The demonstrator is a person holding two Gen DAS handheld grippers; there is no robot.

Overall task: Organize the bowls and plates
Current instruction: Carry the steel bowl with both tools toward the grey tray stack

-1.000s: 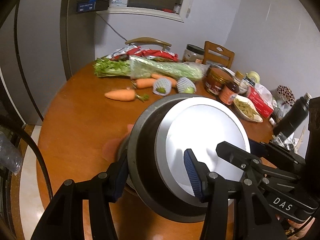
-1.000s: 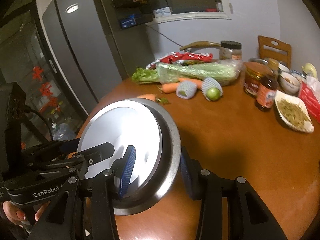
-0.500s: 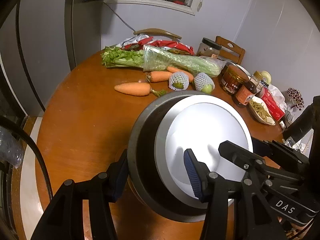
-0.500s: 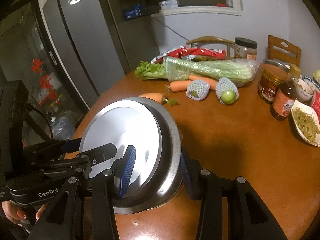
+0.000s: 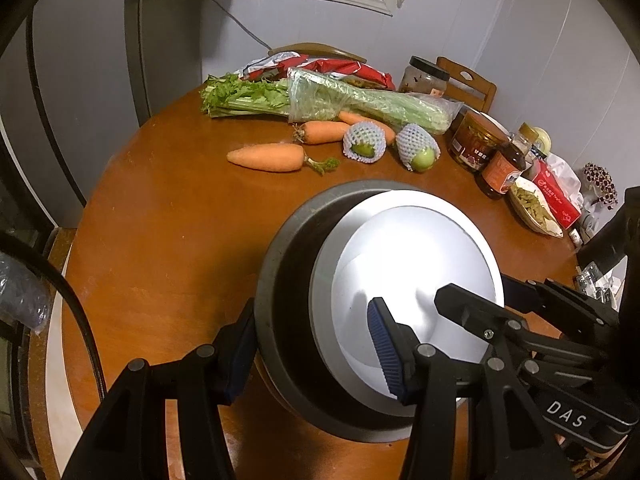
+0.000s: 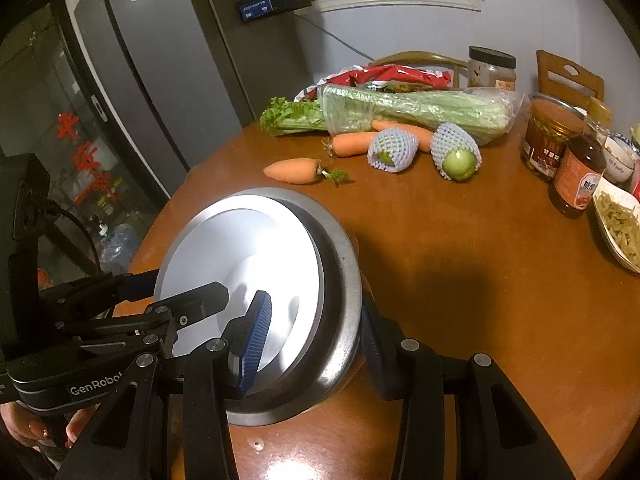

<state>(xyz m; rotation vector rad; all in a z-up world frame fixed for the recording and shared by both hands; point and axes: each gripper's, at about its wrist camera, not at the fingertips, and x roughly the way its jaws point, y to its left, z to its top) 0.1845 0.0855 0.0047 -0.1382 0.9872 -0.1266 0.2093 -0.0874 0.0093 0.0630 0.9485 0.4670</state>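
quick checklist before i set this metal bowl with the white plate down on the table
1. Left hand-held gripper clamped across the rim of the grey metal bowl: ok.
2. Right hand-held gripper clamped across the opposite rim: ok.
3. Round white plate seated inside the bowl: ok, though it sits tilted.
4. Bare spot on the round brown wooden table under the bowl: ok.
5. Nearest orange carrot clear of the bowl: ok, a gap shows.
6. Bowl's base touching the table: cannot tell, its underside is hidden.
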